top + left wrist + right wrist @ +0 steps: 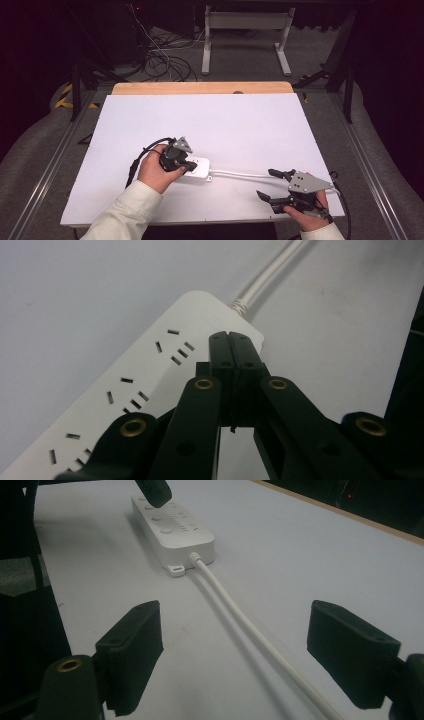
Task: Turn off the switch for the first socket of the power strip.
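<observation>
A white power strip (201,168) lies on the white board, its cable (240,173) running right. My left gripper (184,164) is over the strip, held by a hand. In the left gripper view the jaws are pressed together with nothing between them, and the left gripper (231,337) points at the strip (150,370) near its cable end (265,277). Whether the tips touch the strip I cannot tell. My right gripper (265,183) rests open near the front right edge. In the right gripper view the right gripper (242,650) straddles the cable (235,611), apart from it, with the strip (172,527) beyond.
The white board (215,120) covers a wooden table whose far edge (200,88) shows. Beyond it, loose cables (160,60) and a white desk frame (245,35) stand on the floor. Metal rails (50,165) run along both sides.
</observation>
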